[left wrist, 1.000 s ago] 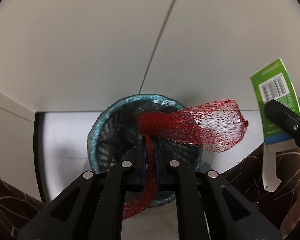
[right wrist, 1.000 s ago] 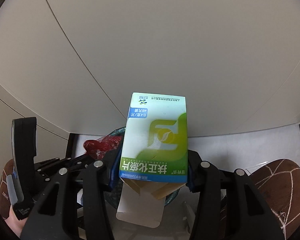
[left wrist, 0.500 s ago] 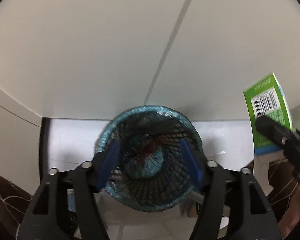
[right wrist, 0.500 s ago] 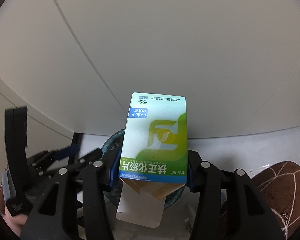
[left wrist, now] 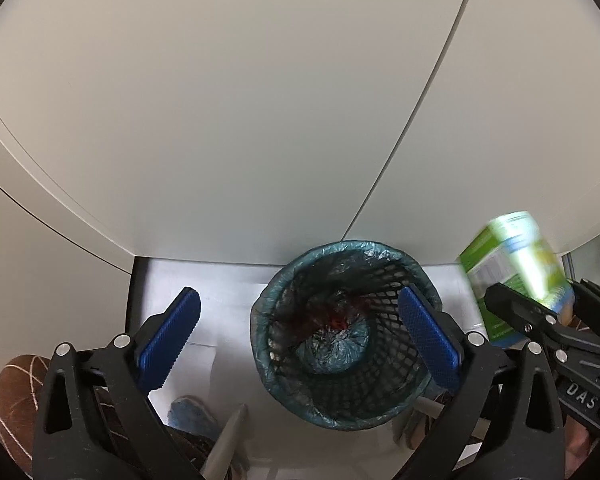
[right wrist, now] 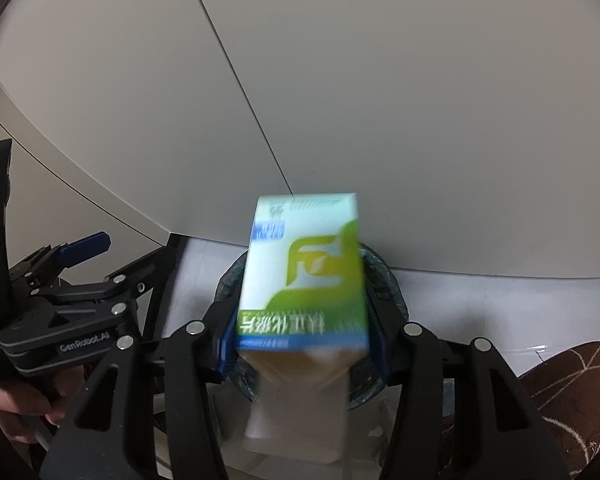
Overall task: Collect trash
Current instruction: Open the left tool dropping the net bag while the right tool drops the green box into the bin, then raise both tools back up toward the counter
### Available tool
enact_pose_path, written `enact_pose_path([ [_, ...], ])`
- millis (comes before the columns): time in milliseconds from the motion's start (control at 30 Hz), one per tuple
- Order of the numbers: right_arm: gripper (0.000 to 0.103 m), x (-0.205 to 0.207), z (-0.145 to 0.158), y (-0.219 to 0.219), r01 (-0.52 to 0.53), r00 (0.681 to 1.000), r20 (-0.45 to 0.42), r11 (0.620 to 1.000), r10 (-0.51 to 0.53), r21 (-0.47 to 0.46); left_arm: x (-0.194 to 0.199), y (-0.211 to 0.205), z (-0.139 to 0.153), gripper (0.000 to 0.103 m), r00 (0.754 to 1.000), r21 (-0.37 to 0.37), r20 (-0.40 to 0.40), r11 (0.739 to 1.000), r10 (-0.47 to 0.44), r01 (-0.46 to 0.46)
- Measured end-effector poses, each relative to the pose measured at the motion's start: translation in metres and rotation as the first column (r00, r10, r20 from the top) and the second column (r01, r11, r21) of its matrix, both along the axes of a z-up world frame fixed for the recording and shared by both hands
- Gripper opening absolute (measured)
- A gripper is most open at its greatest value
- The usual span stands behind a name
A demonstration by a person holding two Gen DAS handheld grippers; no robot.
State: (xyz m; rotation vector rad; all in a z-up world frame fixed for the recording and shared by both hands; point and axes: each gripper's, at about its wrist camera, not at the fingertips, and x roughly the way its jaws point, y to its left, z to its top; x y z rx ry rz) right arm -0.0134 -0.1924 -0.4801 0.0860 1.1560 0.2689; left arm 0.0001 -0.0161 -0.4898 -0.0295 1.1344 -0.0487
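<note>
Left gripper [left wrist: 300, 328]: jaws opening, now spread wide, nothing between the blue pads [left wrist: 168, 338]. It sits lower centre of the left wrist view, pointing down at the floor.

Mesh waste bin [left wrist: 342, 336] with a teal liner sits centre-right in that view, below the gripper; the right pad overlaps the bin's right rim in the picture, the left pad is off to the bin's left. Red net [left wrist: 338, 320] lies inside the bin near the bottom, partly hidden in the liner folds, clear of both pads.

Right gripper [right wrist: 302, 344]: jaws opening slightly, but the green and white carton [right wrist: 304, 276] is wedged between the pads, which touch both its sides. Carton blurred, bottom flap open and hanging toward the lower edge. In the right wrist view it is directly over the bin mouth [right wrist: 384, 280], centre frame. In the left wrist view the carton is at right edge, beside the bin.

Brown slipper [right wrist: 568, 396] lower right.
</note>
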Motion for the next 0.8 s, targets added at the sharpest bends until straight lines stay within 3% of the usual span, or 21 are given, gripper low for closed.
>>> enact_pose_path([
  [367, 0.086, 0.0, 0.003, -0.005, 0.043, 0.999, 0.028, 0.999, -0.043, -0.015, 0.004, 0.011, -0.007, 0.097, 0.998, -0.032, -0.035, 0.998, 0.048, -0.049],
  [533, 0.09, -0.006, 0.021, -0.018, 0.092, 0.993, 0.082, 0.994, -0.088, -0.056, 0.005, 0.013, -0.004, 0.097, 0.998, -0.048, -0.038, 0.997, 0.055, -0.056],
  [800, 0.094, -0.016, 0.085, -0.025, 0.123, 0.977, 0.189, 0.987, -0.102, -0.105, -0.009, 0.005, 0.05, 0.097, 0.999, -0.05, 0.05, 0.999, 0.012, -0.01],
])
